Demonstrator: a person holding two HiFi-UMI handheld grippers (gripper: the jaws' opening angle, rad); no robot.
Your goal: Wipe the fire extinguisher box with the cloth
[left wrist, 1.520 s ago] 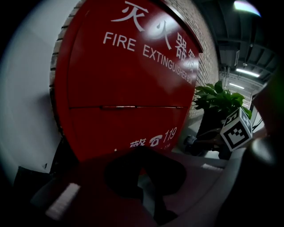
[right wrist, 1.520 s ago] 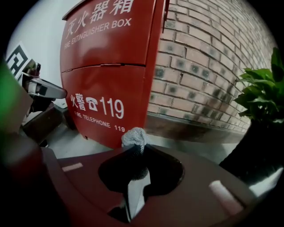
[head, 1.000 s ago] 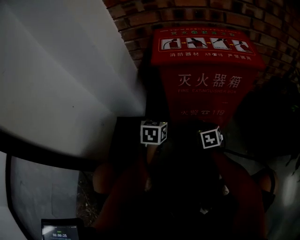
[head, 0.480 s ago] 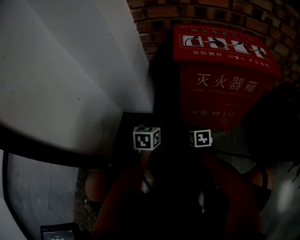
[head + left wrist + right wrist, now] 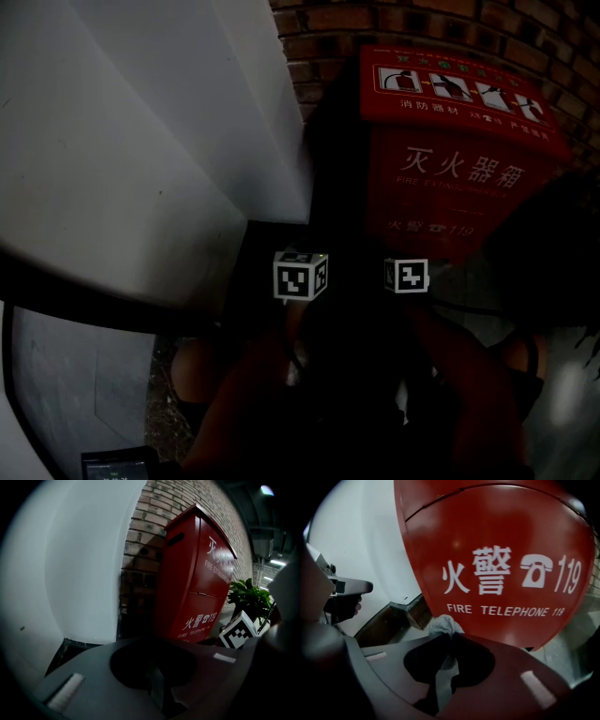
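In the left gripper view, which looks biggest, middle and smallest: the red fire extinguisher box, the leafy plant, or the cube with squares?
1. Fire extinguisher box: by far the largest.
2 and 3. Potted plant and marker cube: they look about alike. The cube is nearer the camera, so I can't rank them for sure.

Both arms come up from the lower edge of the head view, left arm [image 5: 239,394] and right arm [image 5: 469,384] close together, forearms converging forward. The grippers are held level and side by side, near but not touching, the left marker cube [image 5: 300,275] and right marker cube [image 5: 406,275] at equal height. Left gripper [image 5: 157,663]: jaws brought together, nothing seen between them (lighting is poor in that view). Right gripper [image 5: 446,637]: jaws closed on a grey cloth [image 5: 445,626], a bunched wad standing proud of the tips. Both sets of jaws point forward, away from the body.
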